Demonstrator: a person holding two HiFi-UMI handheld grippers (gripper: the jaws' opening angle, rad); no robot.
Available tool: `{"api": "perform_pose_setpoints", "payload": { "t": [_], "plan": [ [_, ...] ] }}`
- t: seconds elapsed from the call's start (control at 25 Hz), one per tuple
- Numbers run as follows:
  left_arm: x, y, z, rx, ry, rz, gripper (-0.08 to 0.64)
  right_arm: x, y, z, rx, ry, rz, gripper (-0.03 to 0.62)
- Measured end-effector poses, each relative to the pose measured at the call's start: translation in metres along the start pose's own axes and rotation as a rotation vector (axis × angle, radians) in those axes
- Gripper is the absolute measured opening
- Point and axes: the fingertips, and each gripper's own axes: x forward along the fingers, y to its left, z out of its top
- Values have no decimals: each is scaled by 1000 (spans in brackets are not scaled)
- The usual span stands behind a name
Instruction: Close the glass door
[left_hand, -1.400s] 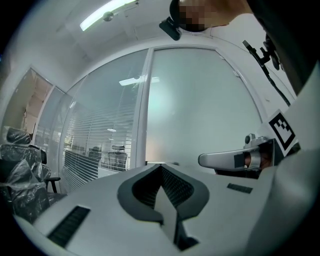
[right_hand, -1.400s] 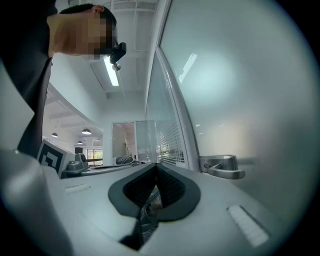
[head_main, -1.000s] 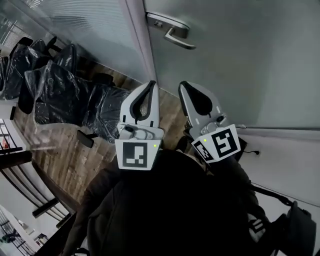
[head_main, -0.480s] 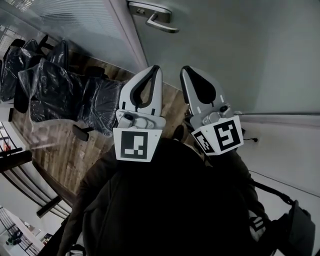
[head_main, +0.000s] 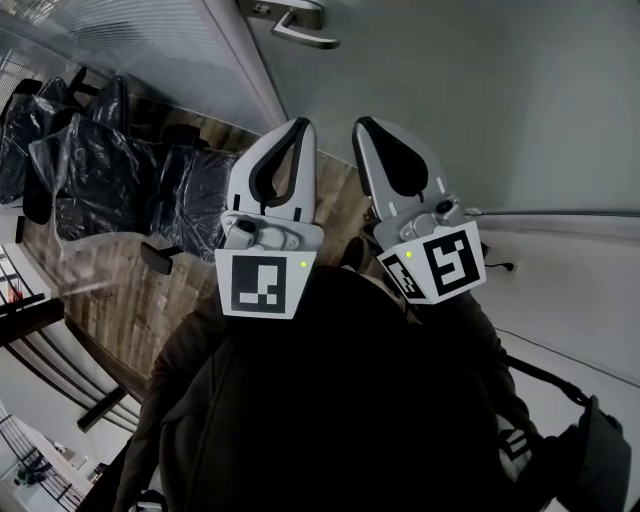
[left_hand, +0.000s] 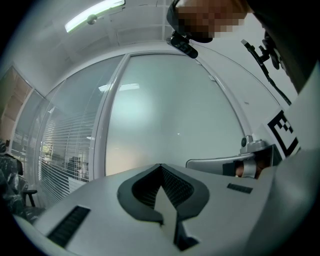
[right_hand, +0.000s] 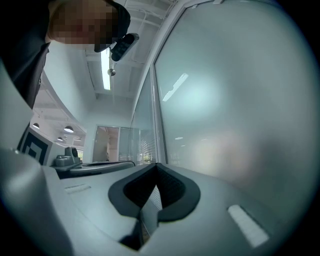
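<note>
While their jaws sit pressed together, empty, we hold the left hand-held gripper (head_main: 298, 128) and right hand-held gripper (head_main: 366, 127) near the frosted glass door (head_main: 490, 100), seemingly not touching it, its lever handle (head_main: 298, 28) farther ahead.

1. The person wears a dark jacket (head_main: 330, 400) with long dark sleeves.
2. The left gripper (head_main: 302, 125) and right gripper (head_main: 361, 125) have pale grey shells with black teardrop-shaped linings.
3. Each carries a white cube (head_main: 262, 283) printed with black square markers, with a small green light (head_main: 302, 265) above.
</note>
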Motion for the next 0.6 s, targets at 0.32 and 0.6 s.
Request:
{"api": "perform_pose_setpoints", "payload": {
  "t": [0.32,0.6],
  "plan": [
    [-2,1,0,4,-2,6,-3,-1,2,-1,-4,-1,8,2],
    [-2,2,2,1,-3,7,-3,-1,4,1,-12,0,9,0]
  ]
}}
